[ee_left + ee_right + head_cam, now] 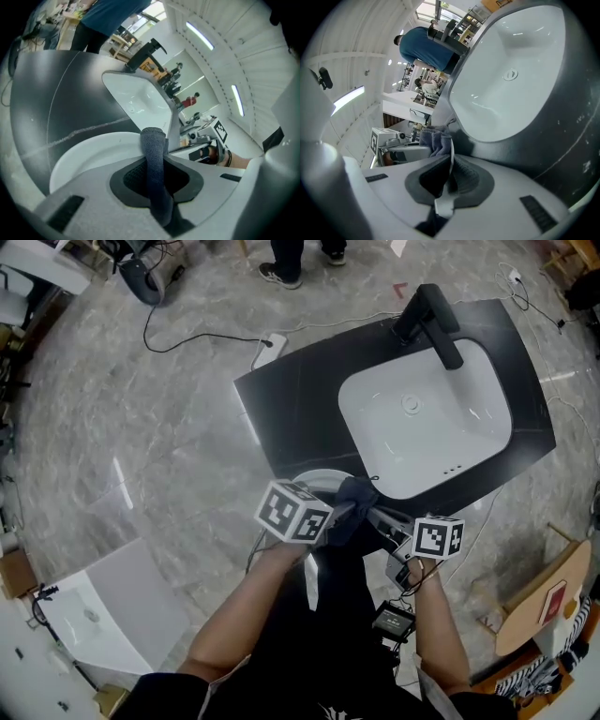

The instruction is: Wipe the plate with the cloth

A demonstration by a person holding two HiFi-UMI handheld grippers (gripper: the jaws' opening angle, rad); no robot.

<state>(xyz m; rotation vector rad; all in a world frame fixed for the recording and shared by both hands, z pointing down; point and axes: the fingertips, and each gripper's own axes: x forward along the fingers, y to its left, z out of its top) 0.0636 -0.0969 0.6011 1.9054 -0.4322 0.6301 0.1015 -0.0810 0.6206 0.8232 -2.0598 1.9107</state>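
My left gripper [154,174] is shut on a dark grey cloth [153,159], which stands up between the jaws over the white plate [89,152]. In the head view the cloth [352,504] lies bunched on the plate [315,481] at the counter's front edge, between the left gripper [326,520] and the right gripper [392,526]. The right gripper [449,177] is shut on the plate's thin white rim [451,157], seen edge-on. The cloth [433,140] hangs just beyond it, with the left gripper [391,140] behind.
The black counter [298,401] holds a white sink [424,420] with a black faucet [429,321]. On the floor lie a power strip with cable [267,349] and a white slab [114,607]. A person's feet [281,274] stand beyond. A wooden board [542,598] sits at right.
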